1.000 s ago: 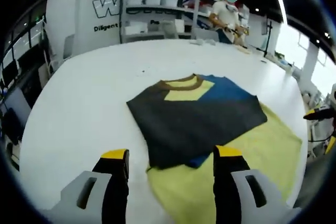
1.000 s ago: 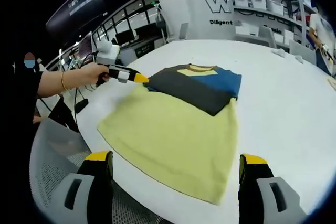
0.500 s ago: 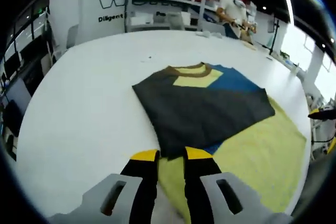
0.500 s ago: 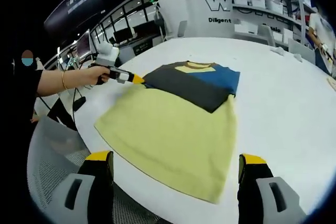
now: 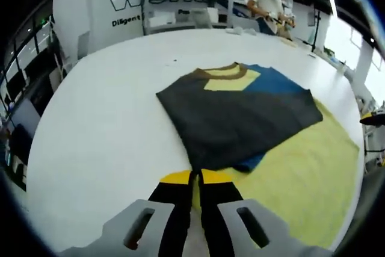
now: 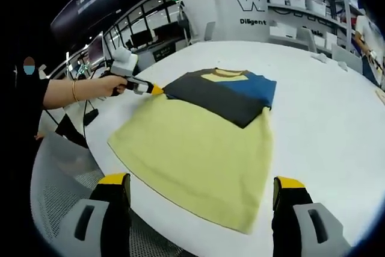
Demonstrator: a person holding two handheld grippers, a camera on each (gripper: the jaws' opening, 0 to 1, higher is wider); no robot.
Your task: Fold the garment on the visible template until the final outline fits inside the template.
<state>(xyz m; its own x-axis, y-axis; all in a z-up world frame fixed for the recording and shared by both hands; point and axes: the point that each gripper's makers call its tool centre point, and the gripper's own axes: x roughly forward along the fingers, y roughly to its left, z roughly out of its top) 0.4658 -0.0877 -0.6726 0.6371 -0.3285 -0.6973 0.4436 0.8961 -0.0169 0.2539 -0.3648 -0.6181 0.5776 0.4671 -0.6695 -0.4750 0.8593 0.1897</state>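
On a broad white round desk (image 5: 108, 106) in a bright workshop, the left tongs (image 5: 191, 180) sit pinched together at the near corner of a folded dark-grey, blue and yellow shirt (image 5: 240, 118), which lies on a pale yellow-green rectangular template mat (image 6: 198, 154). The right tongs (image 6: 201, 188) hang wide apart, gripping nothing, at the mat's near edge. Bare desk surrounds both. In the right gripper view a hand (image 6: 111, 83) holds the left tongs; in the left gripper view, storage shelves (image 5: 180, 4) stand far behind.
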